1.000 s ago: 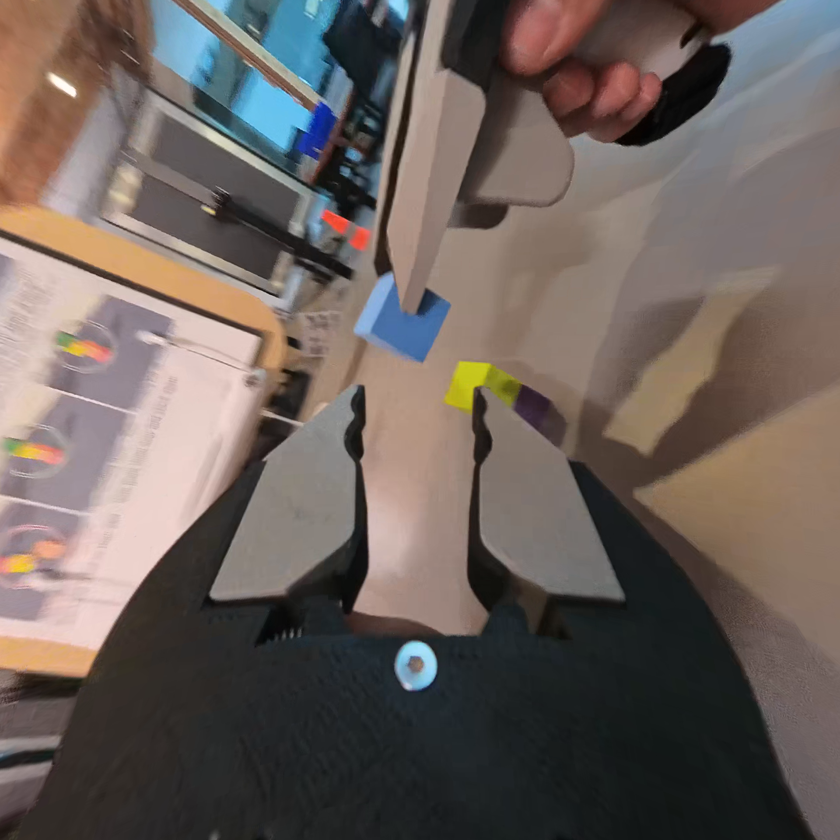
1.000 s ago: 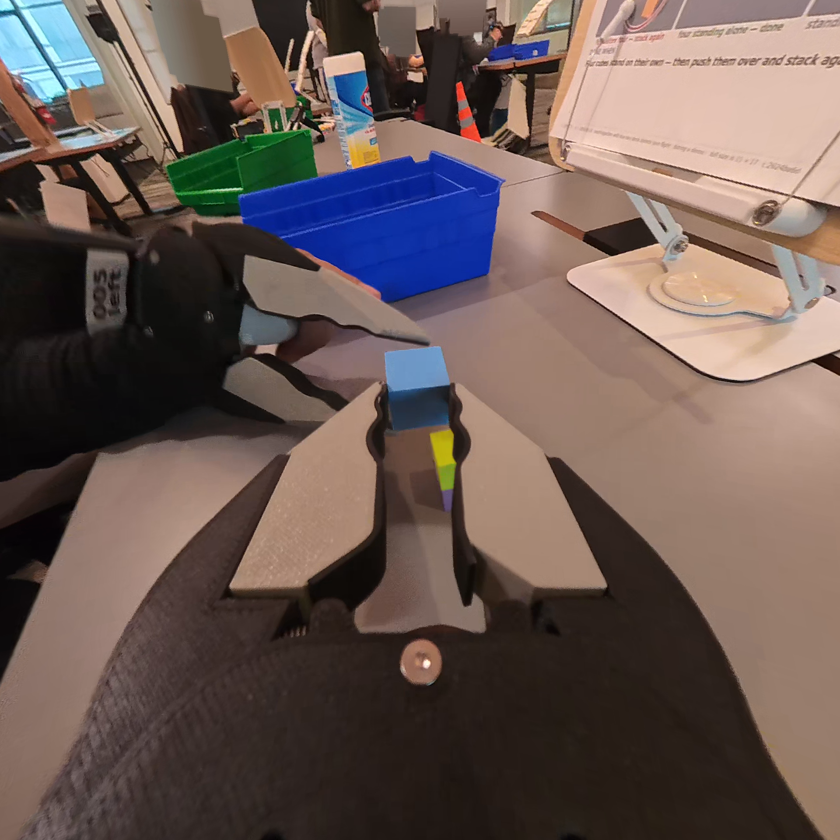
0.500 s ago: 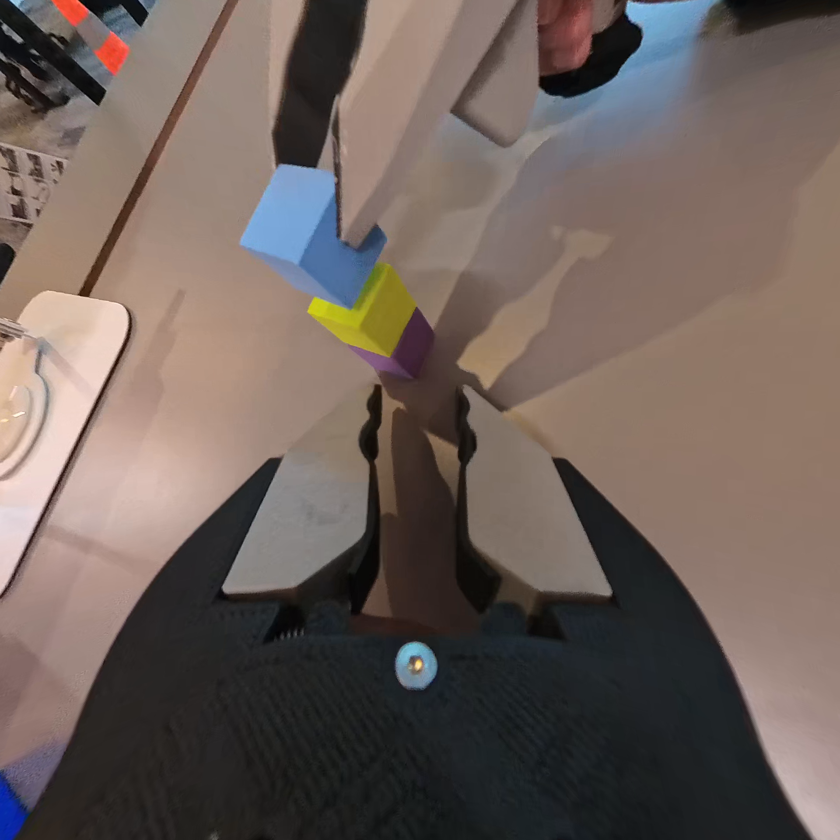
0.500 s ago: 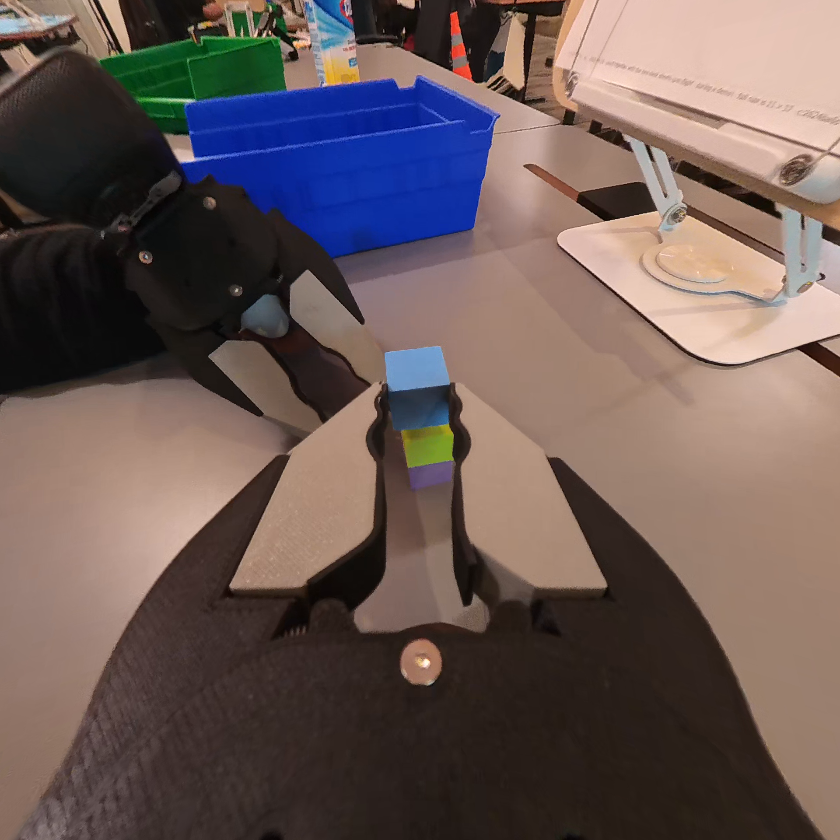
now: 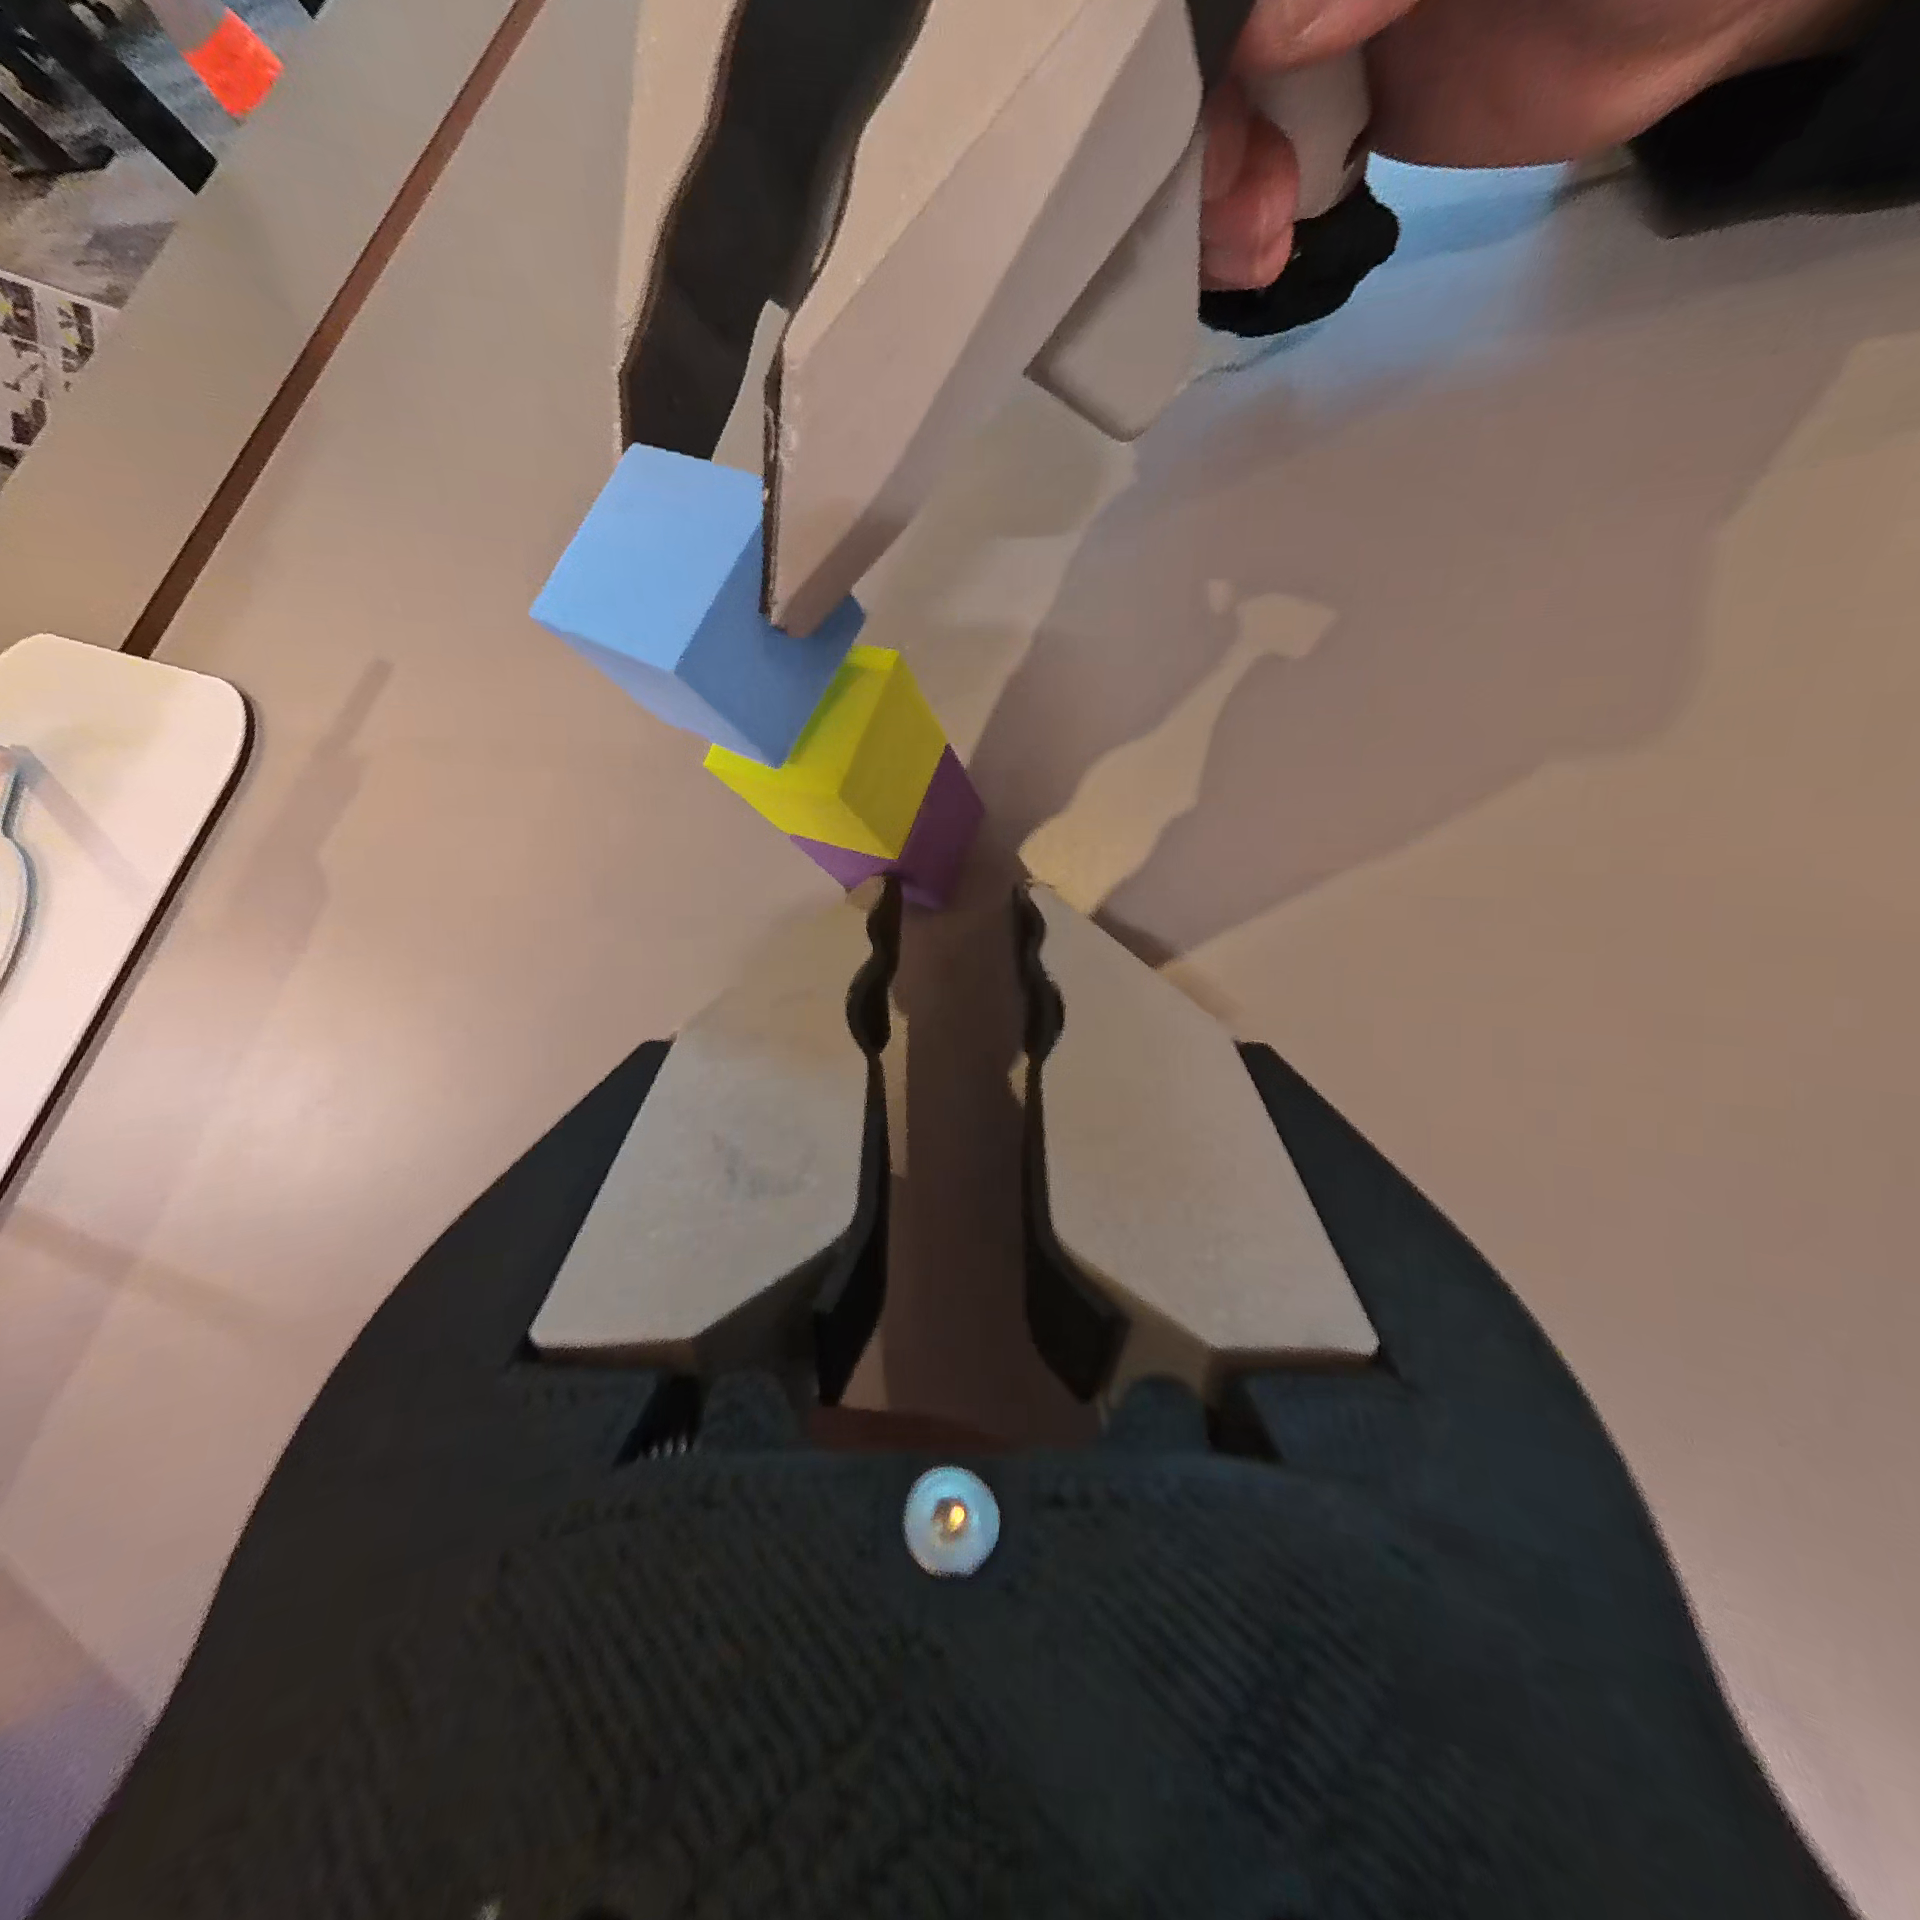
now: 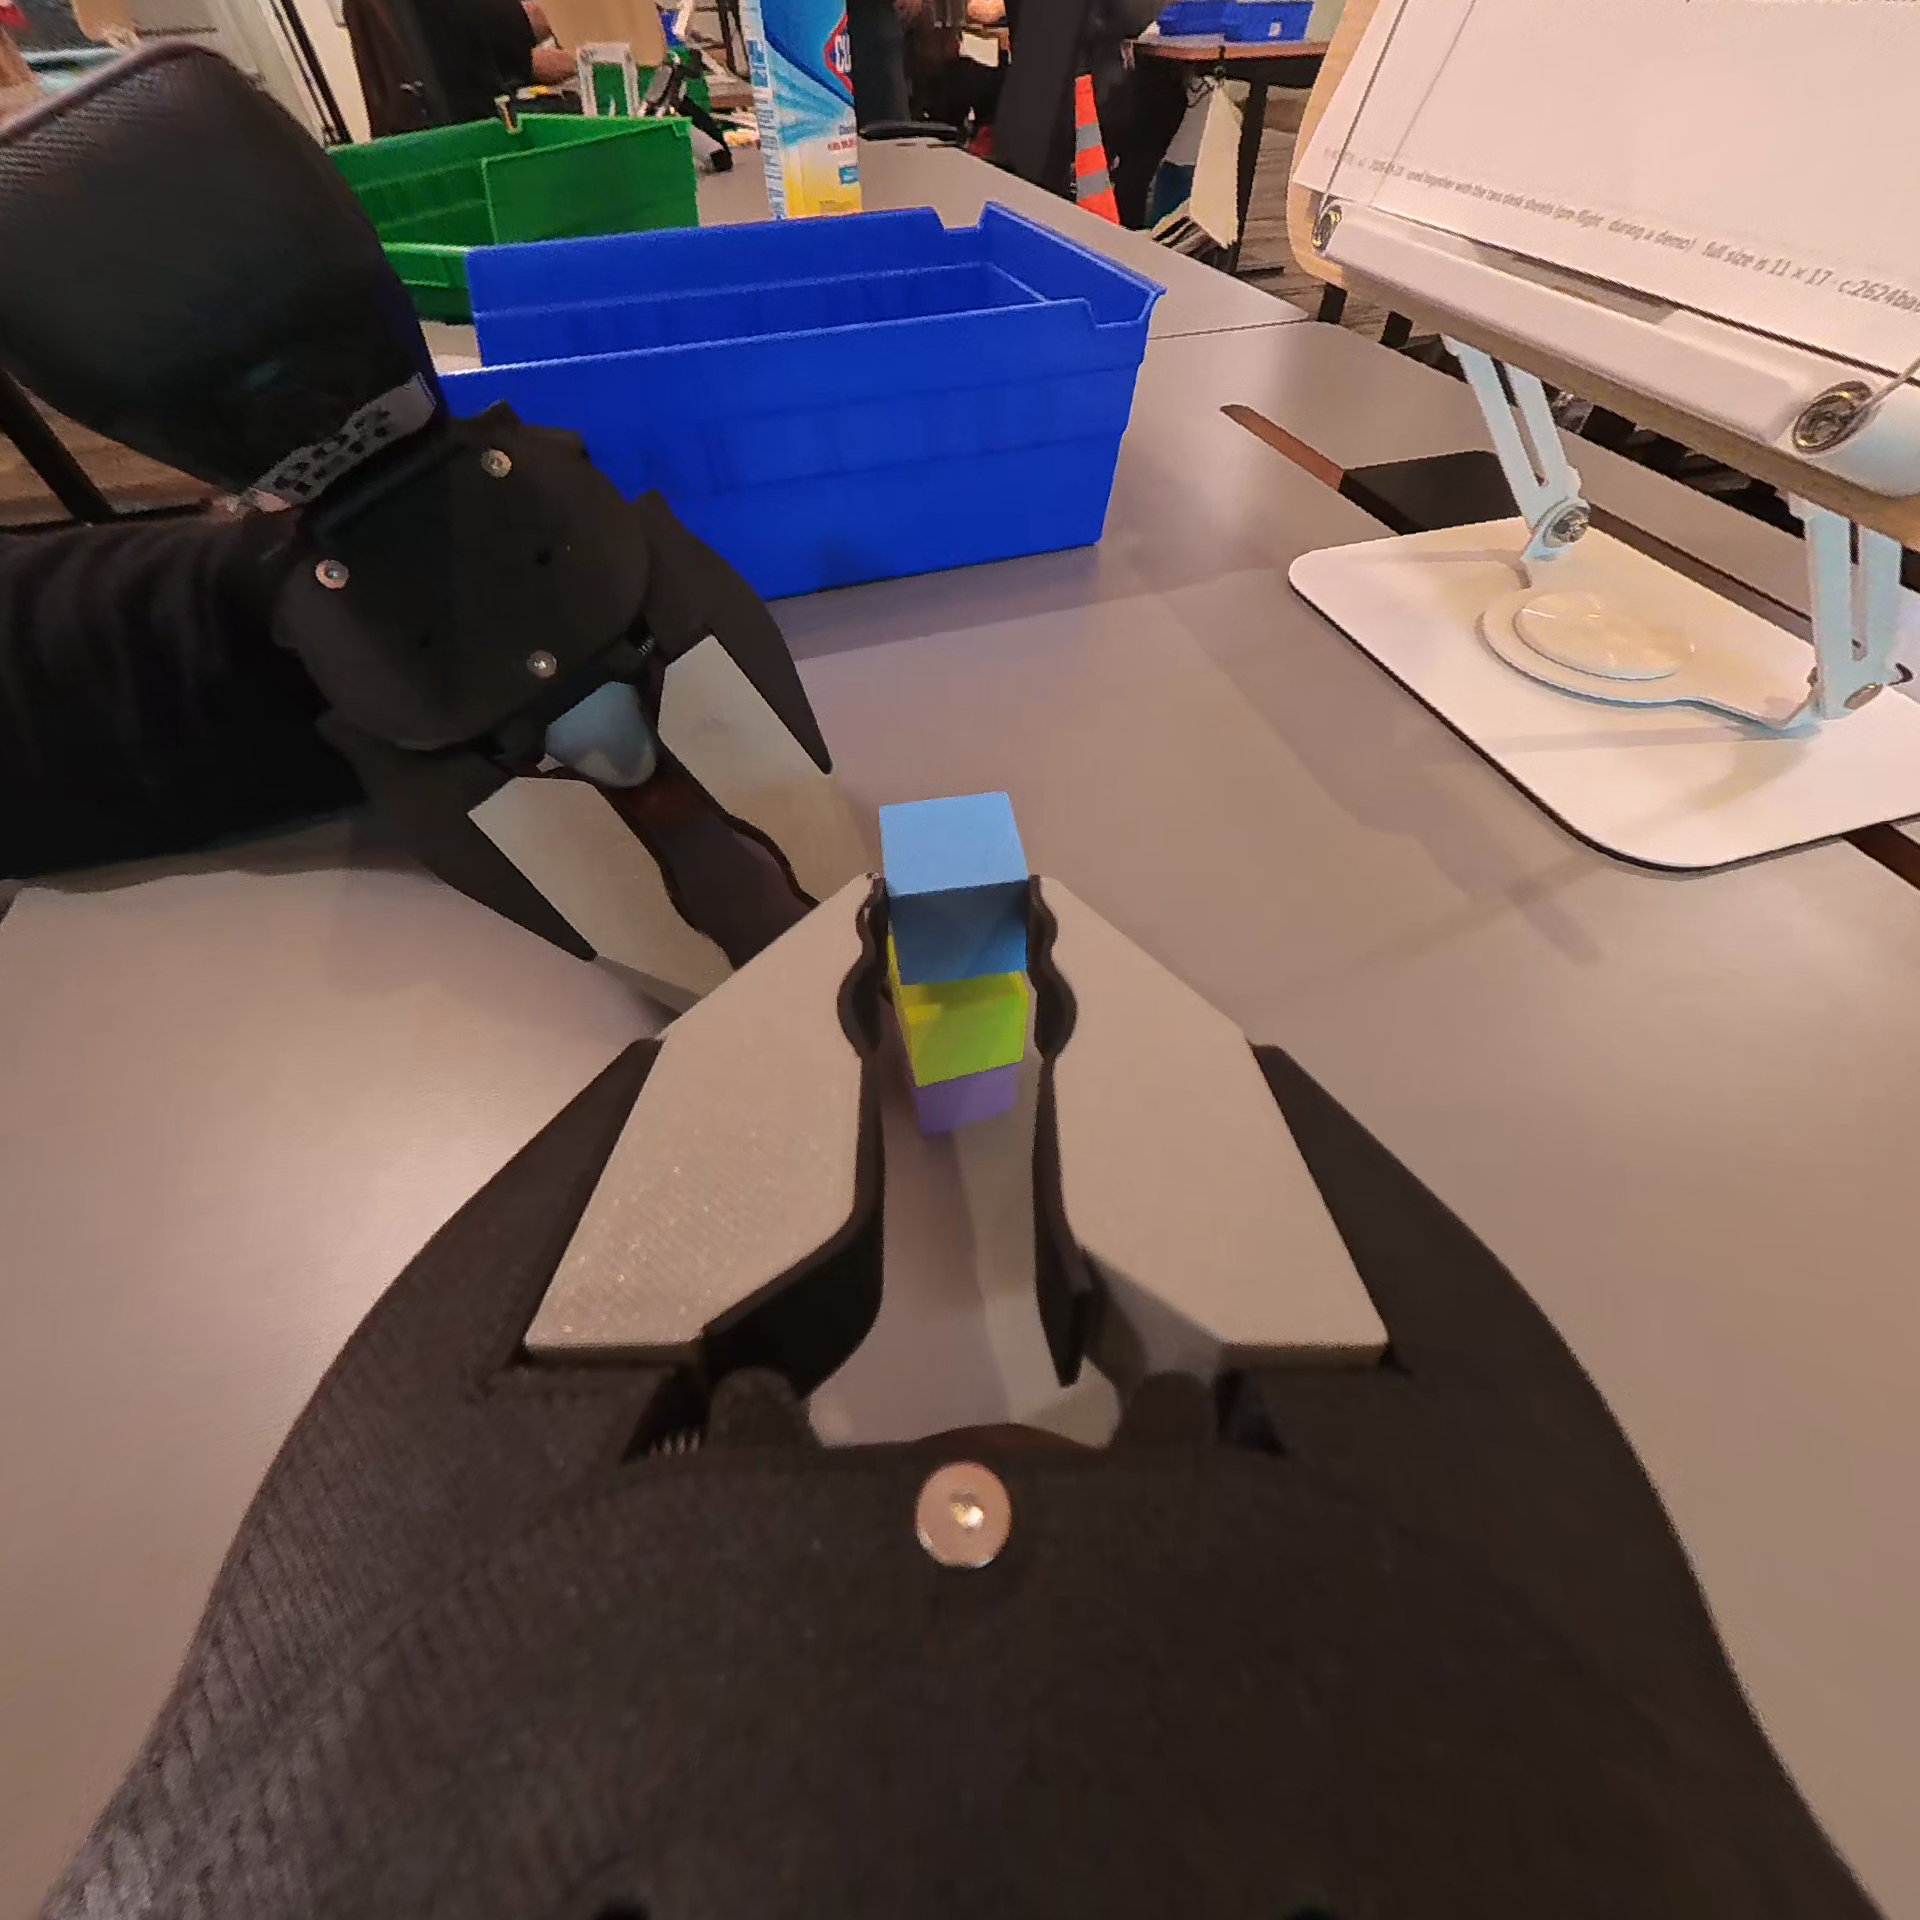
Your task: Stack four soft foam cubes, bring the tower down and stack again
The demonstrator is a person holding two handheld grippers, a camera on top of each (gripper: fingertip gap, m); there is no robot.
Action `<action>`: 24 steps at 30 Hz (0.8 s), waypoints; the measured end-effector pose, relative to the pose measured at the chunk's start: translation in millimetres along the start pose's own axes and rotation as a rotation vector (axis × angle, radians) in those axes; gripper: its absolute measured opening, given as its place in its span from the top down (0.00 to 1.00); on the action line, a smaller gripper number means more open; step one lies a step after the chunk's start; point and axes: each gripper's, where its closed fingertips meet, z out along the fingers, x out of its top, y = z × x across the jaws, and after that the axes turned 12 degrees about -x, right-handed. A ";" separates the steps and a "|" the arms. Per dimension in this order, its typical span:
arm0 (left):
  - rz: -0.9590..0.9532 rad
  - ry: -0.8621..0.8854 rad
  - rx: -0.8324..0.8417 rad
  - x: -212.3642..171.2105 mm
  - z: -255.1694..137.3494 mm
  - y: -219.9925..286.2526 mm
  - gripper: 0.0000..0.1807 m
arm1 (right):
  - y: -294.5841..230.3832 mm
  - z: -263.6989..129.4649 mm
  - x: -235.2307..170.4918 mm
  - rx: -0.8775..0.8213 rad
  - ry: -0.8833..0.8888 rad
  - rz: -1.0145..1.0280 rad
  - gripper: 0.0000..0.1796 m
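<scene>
Right wrist view | right gripper [image 6: 954, 902] clamps blue cube [image 6: 951, 844] atop yellow cube [image 6: 961, 1023], purple cube [image 6: 961, 1103] | left gripper [image 5: 951, 899] parted, empty, near tower

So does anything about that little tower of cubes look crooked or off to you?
Slightly. The blue cube, gripped by the right gripper, sits turned and offset on the yellow-green cube, overhanging one side in the left wrist view. The purple cube underneath lines up better. Only three cubes are visible; nothing looks damaged.

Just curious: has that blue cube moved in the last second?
Yes. The blue cube, held in the right tongs, came down toward the table onto the yellow cube.
</scene>
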 end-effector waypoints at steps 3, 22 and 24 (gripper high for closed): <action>0.008 0.000 -0.001 0.3 0.1 1.0 0.90 | -2.4 0.1 -0.7 0.011 -0.002 -0.010 0.87; 0.002 -0.023 -0.004 -4.4 0.7 0.8 0.89 | -3.4 0.4 -6.6 0.089 -0.013 -0.048 0.87; 0.004 -0.026 -0.005 -4.7 1.0 1.1 0.88 | -3.3 -0.2 -6.2 0.096 -0.008 -0.053 0.87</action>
